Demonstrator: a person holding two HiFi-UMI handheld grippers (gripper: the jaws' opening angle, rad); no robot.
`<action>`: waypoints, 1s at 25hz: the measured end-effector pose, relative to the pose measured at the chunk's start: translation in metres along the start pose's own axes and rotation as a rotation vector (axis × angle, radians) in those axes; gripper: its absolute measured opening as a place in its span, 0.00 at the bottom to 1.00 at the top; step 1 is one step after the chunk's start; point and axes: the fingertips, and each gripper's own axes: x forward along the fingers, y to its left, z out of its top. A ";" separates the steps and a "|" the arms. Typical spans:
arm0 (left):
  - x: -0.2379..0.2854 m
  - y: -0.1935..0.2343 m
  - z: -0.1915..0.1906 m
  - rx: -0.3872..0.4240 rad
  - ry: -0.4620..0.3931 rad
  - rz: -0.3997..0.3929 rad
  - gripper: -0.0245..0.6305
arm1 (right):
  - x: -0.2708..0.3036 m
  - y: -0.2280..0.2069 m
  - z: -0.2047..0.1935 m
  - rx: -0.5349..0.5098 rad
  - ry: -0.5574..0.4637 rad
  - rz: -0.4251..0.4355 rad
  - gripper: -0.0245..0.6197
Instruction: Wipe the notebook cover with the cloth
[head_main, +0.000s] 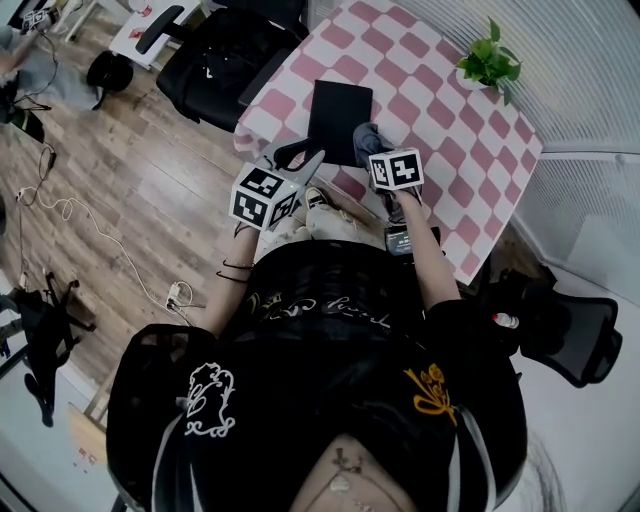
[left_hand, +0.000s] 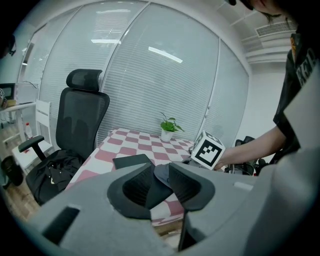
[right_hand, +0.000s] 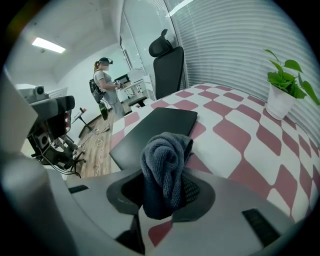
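Observation:
A black notebook (head_main: 338, 112) lies flat on the pink-and-white checked table (head_main: 450, 130). In the right gripper view the notebook (right_hand: 156, 127) is just past the jaws. My right gripper (head_main: 374, 152) is shut on a bunched grey-blue cloth (right_hand: 165, 160), which stands up between the pads. The cloth (head_main: 366, 140) is at the notebook's near right edge; I cannot tell whether it touches. My left gripper (head_main: 298, 158) hovers at the notebook's near left corner. Its jaws are a little apart with nothing between them, and the cloth (left_hand: 162, 172) shows through the gap.
A small potted plant (head_main: 490, 65) stands at the table's far right corner. A black office chair (head_main: 215, 60) with a bag sits left of the table, another chair (head_main: 575, 335) at the right. Cables (head_main: 90, 230) run over the wooden floor. A person (right_hand: 105, 80) stands far off.

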 end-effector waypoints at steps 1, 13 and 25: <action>-0.002 -0.001 -0.001 0.001 0.000 -0.001 0.22 | -0.001 0.003 -0.004 0.005 -0.002 0.001 0.21; -0.029 -0.009 -0.014 0.009 0.000 -0.004 0.22 | -0.013 0.026 -0.038 0.023 0.008 -0.019 0.21; -0.085 -0.027 -0.028 0.025 -0.043 0.013 0.22 | -0.082 0.098 0.000 0.064 -0.250 0.046 0.21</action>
